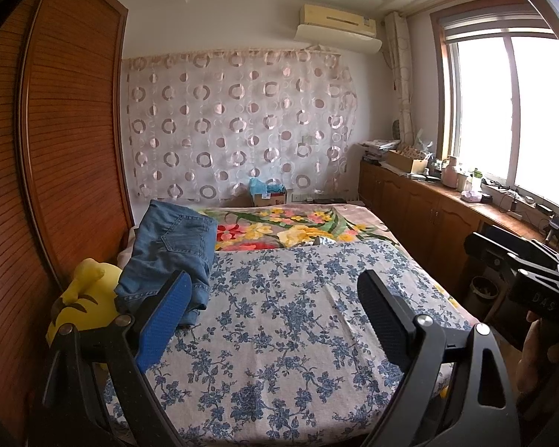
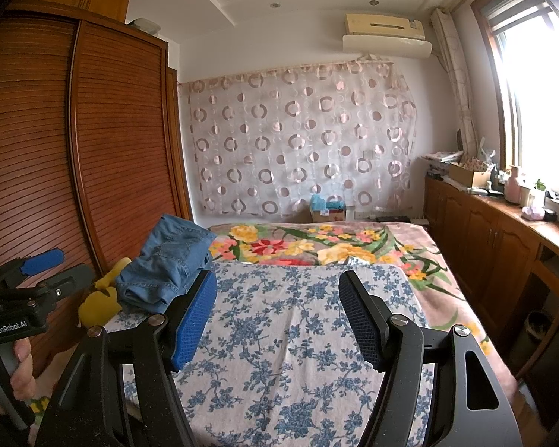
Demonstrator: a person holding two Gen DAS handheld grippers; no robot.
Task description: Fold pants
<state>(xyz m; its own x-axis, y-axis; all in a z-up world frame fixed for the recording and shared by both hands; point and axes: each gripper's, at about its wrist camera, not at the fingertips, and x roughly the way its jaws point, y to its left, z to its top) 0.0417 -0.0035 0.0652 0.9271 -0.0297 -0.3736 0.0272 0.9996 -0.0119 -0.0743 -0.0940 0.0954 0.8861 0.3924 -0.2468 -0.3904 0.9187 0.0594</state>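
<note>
Both grippers, left [image 1: 272, 313] and right [image 2: 277, 316], are held spread and empty above the blue-flowered sheet [image 1: 279, 335]; jeans [image 1: 171, 249] are stacked folded at its far-left corner, seemingly keeping it free.

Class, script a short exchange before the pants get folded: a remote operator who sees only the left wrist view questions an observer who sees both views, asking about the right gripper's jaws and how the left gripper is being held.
Operator: I see only the right gripper's body at my edge. Are its jaws open?
Observer: Yes. In the right wrist view the right gripper is open over the floral sheet, with nothing between its fingers.
Operator: How is my left gripper held?
Observer: A hand is wrapped around the grey handle below the left gripper, in front of the wardrobe.
</note>
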